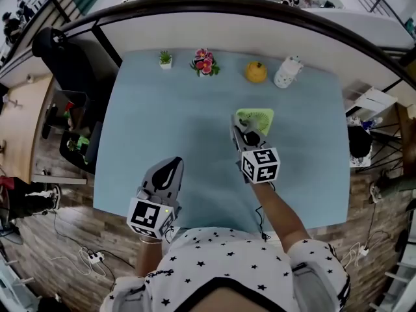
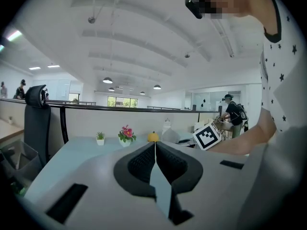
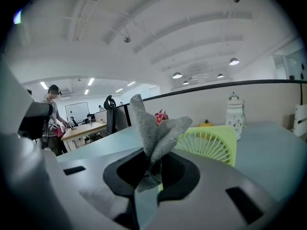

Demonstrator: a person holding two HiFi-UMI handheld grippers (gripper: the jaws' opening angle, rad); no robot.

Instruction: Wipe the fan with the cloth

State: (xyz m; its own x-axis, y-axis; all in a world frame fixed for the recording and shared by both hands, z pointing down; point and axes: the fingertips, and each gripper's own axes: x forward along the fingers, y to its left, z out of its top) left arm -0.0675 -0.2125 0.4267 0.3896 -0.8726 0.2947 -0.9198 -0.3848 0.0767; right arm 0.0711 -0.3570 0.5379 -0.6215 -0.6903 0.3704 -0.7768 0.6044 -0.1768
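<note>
Fan, one, cloth, one, in right gripper

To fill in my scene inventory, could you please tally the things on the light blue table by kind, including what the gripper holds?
Potted plants (green leafy plant, pink flowering plant): 2
Round orange-yellow ornament: 1
White spotted bottle: 1
Light green plastic fan: 1
Grey knitted cloth, in the right gripper: 1
Total: 6

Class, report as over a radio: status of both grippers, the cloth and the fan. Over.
Left gripper shut, empty, back near the table edge. Right gripper shut on grey cloth, at the green fan; contact unclear. Nothing in the way.
</note>
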